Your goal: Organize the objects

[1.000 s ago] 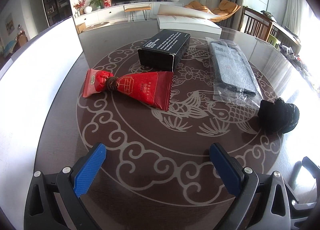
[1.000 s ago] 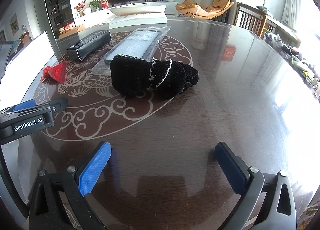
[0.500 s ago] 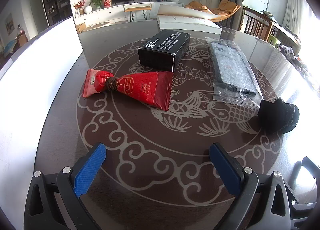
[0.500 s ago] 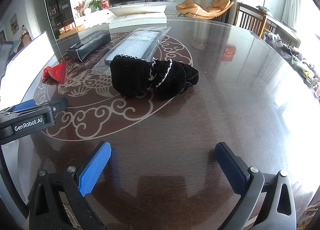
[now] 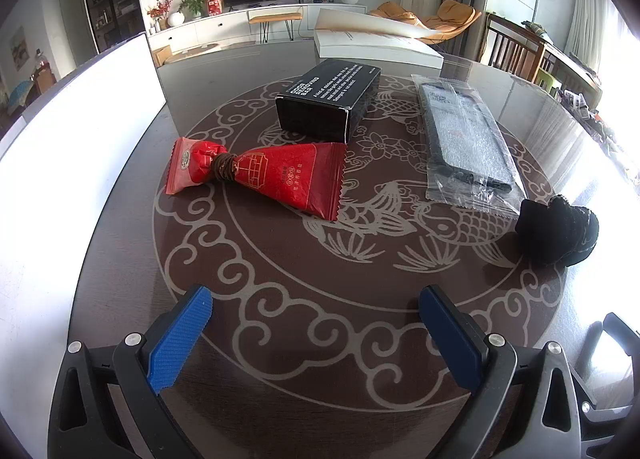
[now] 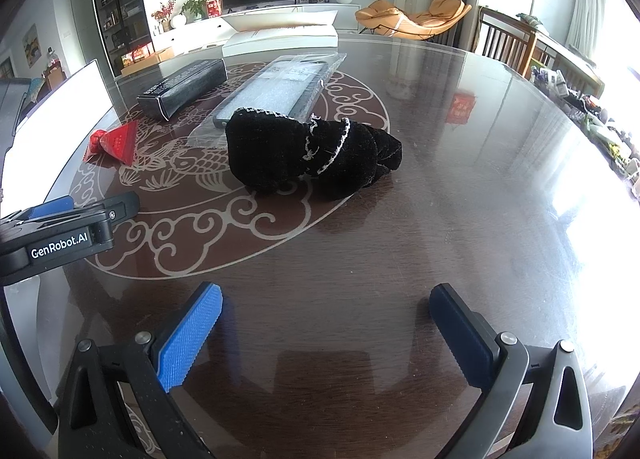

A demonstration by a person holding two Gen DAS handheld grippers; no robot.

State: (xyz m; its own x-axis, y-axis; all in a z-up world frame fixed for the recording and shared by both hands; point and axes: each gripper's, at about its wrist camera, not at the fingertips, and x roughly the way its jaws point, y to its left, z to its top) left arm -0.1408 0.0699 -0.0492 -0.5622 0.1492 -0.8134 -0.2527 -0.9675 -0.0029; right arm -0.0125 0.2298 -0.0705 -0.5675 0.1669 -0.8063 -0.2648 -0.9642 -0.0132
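Observation:
A red packet (image 5: 264,175) tied with a brown band lies on the dark round table (image 5: 320,331), left of centre. Behind it lies a black box (image 5: 330,99). A clear bag with a dark flat item (image 5: 466,139) lies to the right. A black knitted bundle (image 5: 556,231) sits at the far right; it is central in the right wrist view (image 6: 308,151). My left gripper (image 5: 316,323) is open and empty, well short of the packet. My right gripper (image 6: 326,317) is open and empty, short of the bundle. The left gripper also shows in the right wrist view (image 6: 68,227).
A white box with its lid ajar (image 5: 376,43) sits at the table's far edge. A tall white panel (image 5: 80,107) stands along the left. Wooden chairs (image 5: 516,51) stand behind the table at the right, with clutter (image 6: 600,119) beyond them.

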